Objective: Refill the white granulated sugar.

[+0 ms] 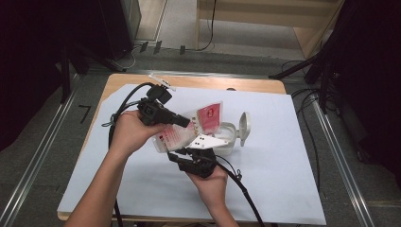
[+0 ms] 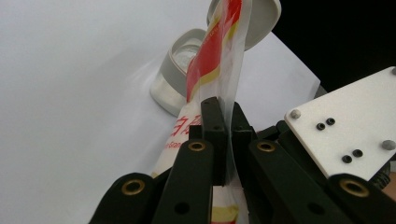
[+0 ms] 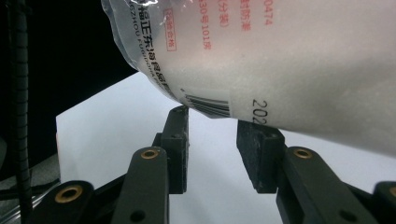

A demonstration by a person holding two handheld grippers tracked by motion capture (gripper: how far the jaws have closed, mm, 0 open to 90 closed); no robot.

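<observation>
**Bag held over the open container**

The plastic bag (image 1: 189, 128) with red print is lifted above the white sheet (image 1: 283, 179) that covers the table, near the middle of it. Its long axis is tilted: in the high view the red end points up and to the right, toward the container (image 1: 227, 137), and the fuller white end hangs down to the left. The bag holds a white powder or fine grains; which one I cannot tell.

The left gripper (image 2: 223, 140) is clamped on the bag, with its jaws pressed together on the thin, flat part of the plastic. In the left gripper view the bag rises straight up from between the jaws, and the container (image 2: 180, 70) lies behind it.

The right gripper (image 3: 212, 135) is under the full end of the bag (image 3: 289, 60). Its jaws stand apart and their tips are at the underside of the bag, but they do not squeeze it.

The container is low, pale and clear, and it stands on the sheet just right of the bag. Its round lid (image 1: 244, 126) is open and stands upright at its right side. What is inside the container I cannot tell.
</observation>
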